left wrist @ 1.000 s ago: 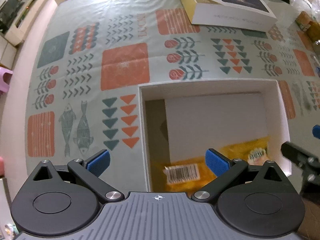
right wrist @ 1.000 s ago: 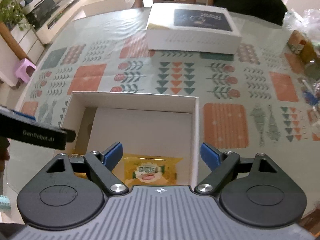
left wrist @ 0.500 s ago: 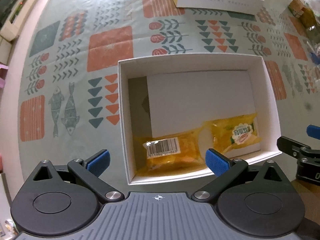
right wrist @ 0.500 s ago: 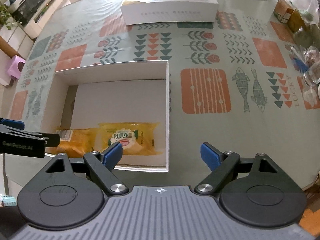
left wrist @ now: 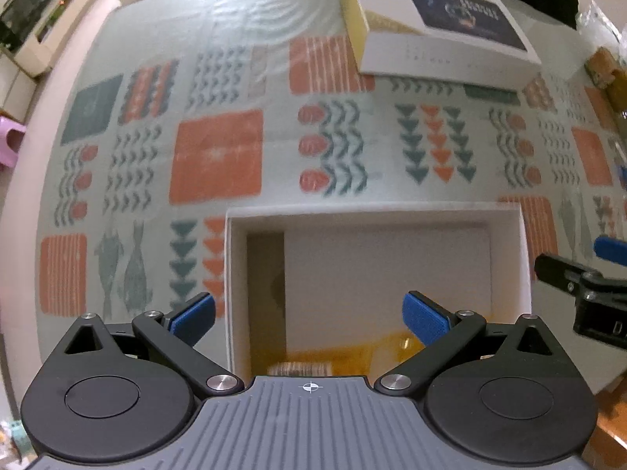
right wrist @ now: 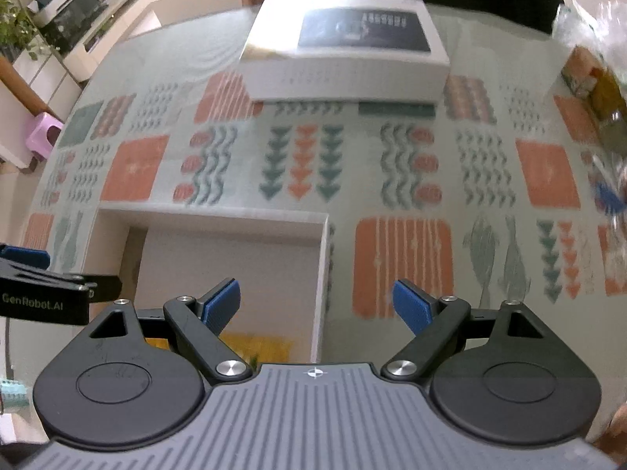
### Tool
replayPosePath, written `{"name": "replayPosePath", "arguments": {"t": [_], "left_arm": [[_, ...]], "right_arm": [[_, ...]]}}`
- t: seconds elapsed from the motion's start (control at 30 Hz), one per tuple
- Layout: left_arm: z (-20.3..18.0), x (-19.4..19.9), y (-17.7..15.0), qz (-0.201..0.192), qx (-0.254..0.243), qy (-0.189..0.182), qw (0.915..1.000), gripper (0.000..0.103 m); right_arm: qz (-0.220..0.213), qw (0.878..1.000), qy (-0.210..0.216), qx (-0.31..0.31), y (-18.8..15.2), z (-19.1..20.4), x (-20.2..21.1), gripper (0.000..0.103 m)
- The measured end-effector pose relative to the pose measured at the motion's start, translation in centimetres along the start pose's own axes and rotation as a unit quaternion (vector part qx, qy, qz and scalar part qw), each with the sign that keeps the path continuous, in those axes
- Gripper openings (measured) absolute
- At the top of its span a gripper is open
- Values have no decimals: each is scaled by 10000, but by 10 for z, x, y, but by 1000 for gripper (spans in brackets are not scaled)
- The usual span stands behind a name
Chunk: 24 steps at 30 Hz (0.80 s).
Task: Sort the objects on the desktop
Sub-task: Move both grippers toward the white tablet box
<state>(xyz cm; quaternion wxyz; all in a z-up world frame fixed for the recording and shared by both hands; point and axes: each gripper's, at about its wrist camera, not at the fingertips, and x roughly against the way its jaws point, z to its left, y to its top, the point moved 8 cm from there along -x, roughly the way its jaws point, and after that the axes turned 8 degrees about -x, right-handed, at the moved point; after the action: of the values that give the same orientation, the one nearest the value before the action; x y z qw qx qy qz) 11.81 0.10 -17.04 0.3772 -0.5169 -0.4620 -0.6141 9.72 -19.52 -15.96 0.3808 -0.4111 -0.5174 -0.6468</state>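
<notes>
An open white box (left wrist: 376, 211) sits on the patterned tablecloth, near the front edge; it also shows in the right wrist view (right wrist: 211, 217). Yellow snack packets lie at its near end, one with a barcode (left wrist: 313, 360), one partly hidden behind my right gripper (right wrist: 258, 344). My left gripper (left wrist: 309, 313) is open and empty above the box's near left part. My right gripper (right wrist: 315, 301) is open and empty above the box's right wall. Each gripper shows at the edge of the other's view.
A closed white box with a dark label (left wrist: 443, 27) lies at the far side of the table (right wrist: 345, 47). Snack packets and clear bags (right wrist: 595, 78) are piled at the right edge. A pink stool (right wrist: 43, 135) stands on the floor at left.
Both views have tilted up and drawn in toward the box, so the yellow packets have slid down behind the gripper bodies. Both grippers stay open and empty.
</notes>
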Motion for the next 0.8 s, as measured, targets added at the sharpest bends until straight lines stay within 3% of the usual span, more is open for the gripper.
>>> {"name": "replayPosePath", "arguments": {"t": [0.27, 0.47, 0.7, 0.8], "left_arm": [[-3, -9, 68, -172, -143, 41, 9997, 103], [-10, -23, 131, -205, -73, -138, 9997, 103], [-21, -43, 201, -417, -358, 37, 9985, 103], [-20, -55, 225, -453, -381, 85, 9982, 103]], "right_arm": [[-280, 9993, -166, 202, 76, -23, -21, 103], [-382, 9983, -273, 339, 130, -46, -48, 103], [-626, 9978, 97, 182, 185, -79, -77, 103], [-815, 9963, 64, 245, 209, -91, -85, 103]]}}
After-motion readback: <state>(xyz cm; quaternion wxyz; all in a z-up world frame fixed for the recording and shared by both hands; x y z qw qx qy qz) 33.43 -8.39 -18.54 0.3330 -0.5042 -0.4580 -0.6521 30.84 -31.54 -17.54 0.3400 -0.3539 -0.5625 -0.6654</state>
